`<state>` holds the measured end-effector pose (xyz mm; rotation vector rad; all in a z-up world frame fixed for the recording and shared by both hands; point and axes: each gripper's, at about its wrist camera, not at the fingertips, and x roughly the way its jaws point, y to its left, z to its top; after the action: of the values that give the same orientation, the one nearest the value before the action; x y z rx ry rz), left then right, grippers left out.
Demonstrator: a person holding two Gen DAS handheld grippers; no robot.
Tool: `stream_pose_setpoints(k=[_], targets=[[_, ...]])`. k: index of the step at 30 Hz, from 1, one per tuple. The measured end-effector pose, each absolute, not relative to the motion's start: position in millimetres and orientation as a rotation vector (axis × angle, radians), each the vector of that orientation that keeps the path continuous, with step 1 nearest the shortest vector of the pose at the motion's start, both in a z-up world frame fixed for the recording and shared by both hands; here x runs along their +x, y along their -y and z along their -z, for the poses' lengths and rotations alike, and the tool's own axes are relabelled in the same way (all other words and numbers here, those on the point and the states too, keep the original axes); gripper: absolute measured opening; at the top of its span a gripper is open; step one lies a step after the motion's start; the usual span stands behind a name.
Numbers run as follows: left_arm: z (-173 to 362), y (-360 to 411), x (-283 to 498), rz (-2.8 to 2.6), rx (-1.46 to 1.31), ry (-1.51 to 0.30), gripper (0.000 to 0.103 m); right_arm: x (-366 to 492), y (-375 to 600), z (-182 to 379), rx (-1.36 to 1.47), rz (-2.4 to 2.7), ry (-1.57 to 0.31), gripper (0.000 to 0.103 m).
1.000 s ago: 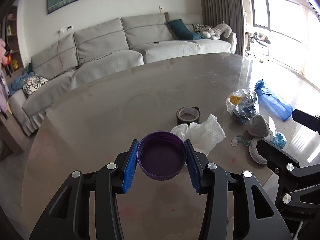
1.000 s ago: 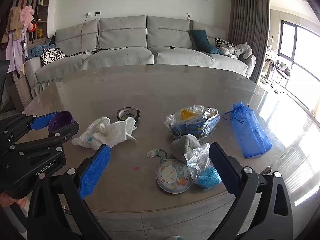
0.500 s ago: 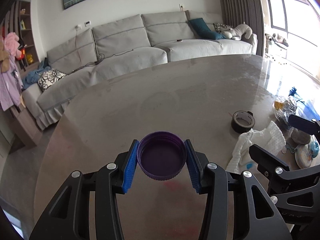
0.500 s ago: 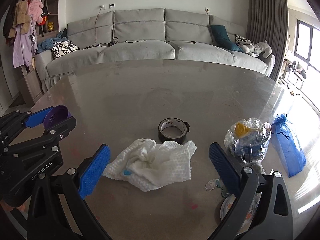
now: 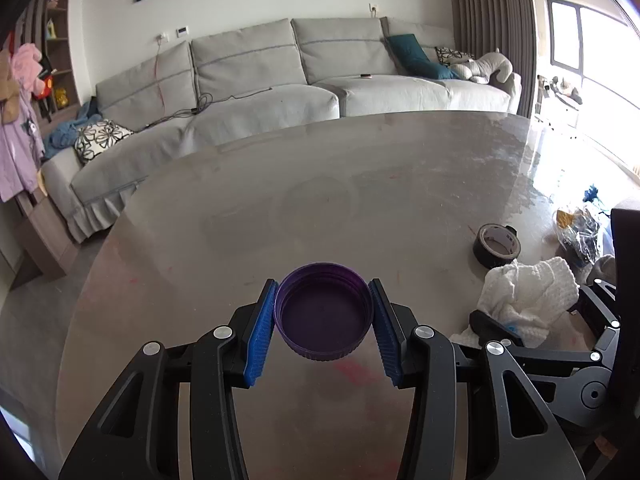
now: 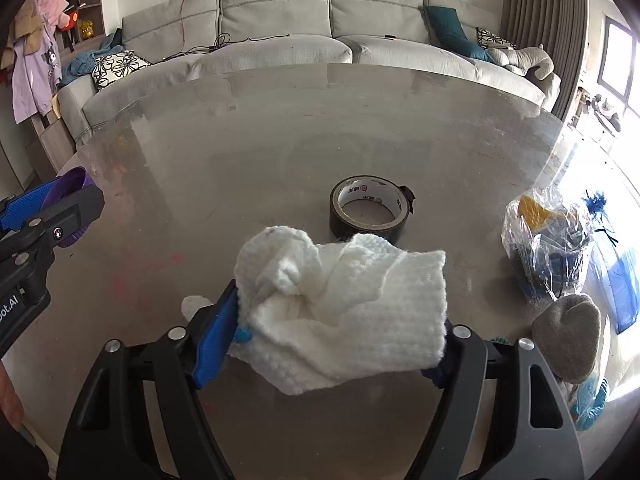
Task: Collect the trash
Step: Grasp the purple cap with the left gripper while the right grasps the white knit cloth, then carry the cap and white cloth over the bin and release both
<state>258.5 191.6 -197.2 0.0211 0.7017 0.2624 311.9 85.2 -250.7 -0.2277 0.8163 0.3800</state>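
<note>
Currently left gripper (image 5: 323, 326) pinching purple cap (image 5: 322, 315) (open side up); right gripper (image 6: 332, 332) clamped on white cloth (image 6: 344, 312), tape roll (image 6: 370, 210) just beyond on table (image 6: 280, 152).

**Daylight from the right, heavy fisheye bend**

We see both views lit by strong daylight from the window (image 5: 580, 40) at the right, which burns out to near white. Its glare spreads across the right part of the table (image 5: 400, 184) in the left wrist view and washes the table's right edge in the right wrist view, where the clear plastic bag (image 6: 548, 236) glints. The sofa (image 6: 280, 12) and the wall sit in softer, even light. Shadows on the table are faint. Straight lines bow toward the edges, the corners fall to black, and focus holds sharp throughout.
</note>
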Motion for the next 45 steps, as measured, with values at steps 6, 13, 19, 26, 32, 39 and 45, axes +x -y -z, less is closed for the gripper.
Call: stream_pose_setpoints(k=[6,13,19,26,32,39,45], targets=[[195,-188,258,-0.263,0.024,-0.694,0.045,301,-88,244,-0.272,-0.398,-0.772,0.018],[191,-178,250,-0.233,0.04,-0.67,0.045,274,-68,212,-0.29,-0.368,-0.67,0.018],[185,-152,235,-0.155,0.063,-0.642,0.045,242,-40,187,-0.255,-0.321,-0.621,0.018],[180,-93,200,0.018,0.12,-0.619,0.045,189,1,171,-0.257,-0.244,-0.592,0.018],[184,-40,172,0.147,0.161,-0.633,0.045,148,52,171,-0.251,-0.13,-0.622,0.018],[192,14,137,0.284,0.193,-0.649,0.045,99,106,184,-0.205,-0.002,-0.663,0.018],[201,59,106,0.395,0.243,-0.665,0.045,60,139,187,-0.193,0.079,-0.661,0.018]])
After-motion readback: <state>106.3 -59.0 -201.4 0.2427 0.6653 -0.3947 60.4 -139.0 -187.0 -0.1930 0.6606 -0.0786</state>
